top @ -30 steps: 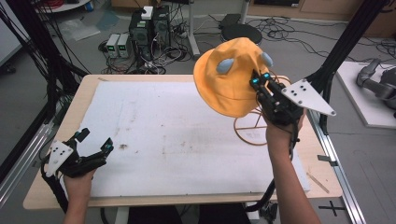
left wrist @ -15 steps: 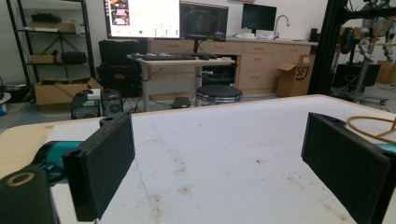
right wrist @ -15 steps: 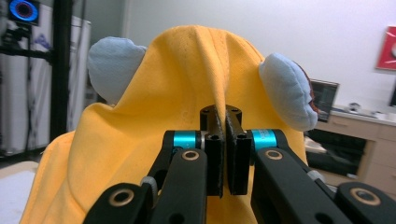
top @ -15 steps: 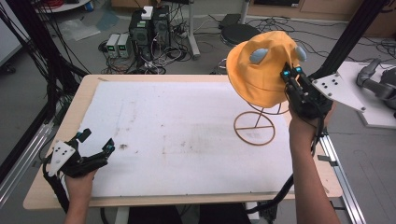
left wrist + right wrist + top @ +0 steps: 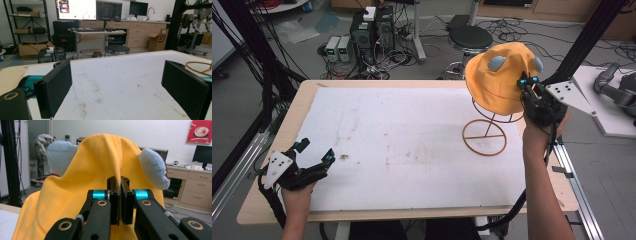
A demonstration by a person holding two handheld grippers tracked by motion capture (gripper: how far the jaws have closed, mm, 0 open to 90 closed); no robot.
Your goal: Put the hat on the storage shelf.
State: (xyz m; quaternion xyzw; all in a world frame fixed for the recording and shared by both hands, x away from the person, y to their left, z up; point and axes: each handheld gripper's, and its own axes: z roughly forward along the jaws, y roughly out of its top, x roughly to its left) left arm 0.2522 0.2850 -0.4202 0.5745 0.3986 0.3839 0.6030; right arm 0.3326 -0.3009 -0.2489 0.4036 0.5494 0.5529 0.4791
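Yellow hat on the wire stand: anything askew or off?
Yes. The yellow hat sits lopsided over the wire stand, pulled toward the right gripper, whose fingers pinch a fold of its fabric. Brown stains mark the white table cover. The left gripper is open and holds nothing.

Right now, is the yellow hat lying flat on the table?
No, the right tongs pinch the yellow hat and hold it up above the wire stand.

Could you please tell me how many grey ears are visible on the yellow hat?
2: one ear sits on the left side of the yellow hat in the right gripper view, the other ear on its right side. None appear hidden.
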